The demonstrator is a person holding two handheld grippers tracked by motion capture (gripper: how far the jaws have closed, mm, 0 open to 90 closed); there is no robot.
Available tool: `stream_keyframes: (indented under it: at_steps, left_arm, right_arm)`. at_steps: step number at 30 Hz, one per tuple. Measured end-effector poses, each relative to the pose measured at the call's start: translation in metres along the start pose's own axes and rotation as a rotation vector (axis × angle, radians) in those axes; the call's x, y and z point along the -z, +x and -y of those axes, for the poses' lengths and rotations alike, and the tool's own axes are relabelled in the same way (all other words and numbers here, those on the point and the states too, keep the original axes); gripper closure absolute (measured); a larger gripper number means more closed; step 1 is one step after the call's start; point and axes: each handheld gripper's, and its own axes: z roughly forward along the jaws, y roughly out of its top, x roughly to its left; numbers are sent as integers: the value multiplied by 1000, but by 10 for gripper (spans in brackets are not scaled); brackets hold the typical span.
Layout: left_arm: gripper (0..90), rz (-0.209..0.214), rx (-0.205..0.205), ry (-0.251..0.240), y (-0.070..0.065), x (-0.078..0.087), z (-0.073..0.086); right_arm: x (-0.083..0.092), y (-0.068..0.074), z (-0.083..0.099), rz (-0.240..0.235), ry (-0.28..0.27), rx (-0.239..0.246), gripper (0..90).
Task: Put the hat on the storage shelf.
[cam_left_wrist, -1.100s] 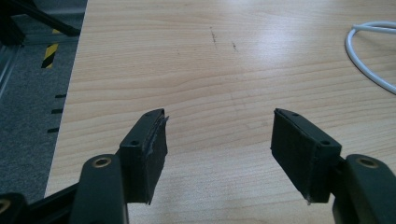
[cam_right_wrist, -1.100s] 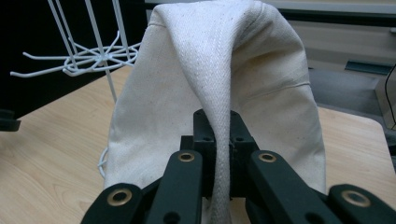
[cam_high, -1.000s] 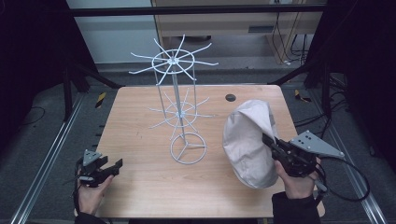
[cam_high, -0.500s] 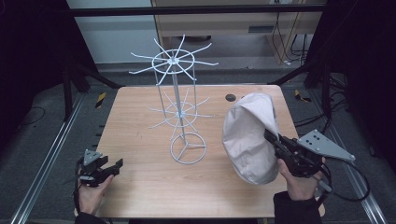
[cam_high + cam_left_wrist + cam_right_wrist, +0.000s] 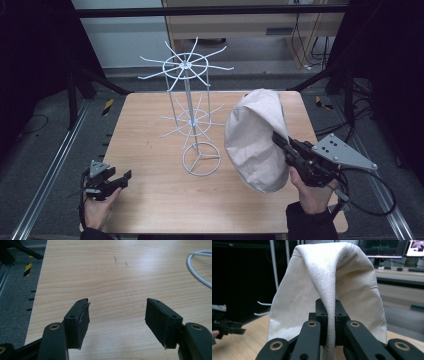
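Note:
A cream cloth piece (image 5: 252, 140), rounded like a cap or a bag, hangs in the air over the right half of the wooden table (image 5: 150, 200). My right gripper (image 5: 278, 138) is shut on a folded band of that cloth (image 5: 325, 285), and the rest drapes behind the jaws. A white wire rack (image 5: 186, 65) with two tiers of spokes stands mid-table on a ring base (image 5: 201, 159), just left of the cloth. My left gripper (image 5: 124, 177) rests low at the table's front left corner, open with nothing between its fingers (image 5: 80, 320).
An arc of the rack's ring base (image 5: 197, 267) lies at the right of the left gripper view. Dark frame posts and floor rails (image 5: 50, 165) flank the table. Yellow-black tape marks (image 5: 107, 106) lie on the floor at left. A desk with monitors (image 5: 387, 250) stands beyond the cloth.
My right gripper has lifted the cloth higher and a little away from the front edge. The left gripper has stayed where it was.

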Motion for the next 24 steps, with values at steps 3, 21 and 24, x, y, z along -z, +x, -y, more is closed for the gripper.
stream_keyframes:
  at_steps: [3,21,24]
  left_arm:
    - [358,-2,0,1,0,0,0]
    - [358,1,-2,4,0,0,0]
    - [357,0,-4,5,0,0,0]
  right_arm:
    - [-1,7,-8,-26,-42,2,864]
    - [5,23,-47,-43,-165,29,864]
    - [6,25,-51,-44,-180,25,864]
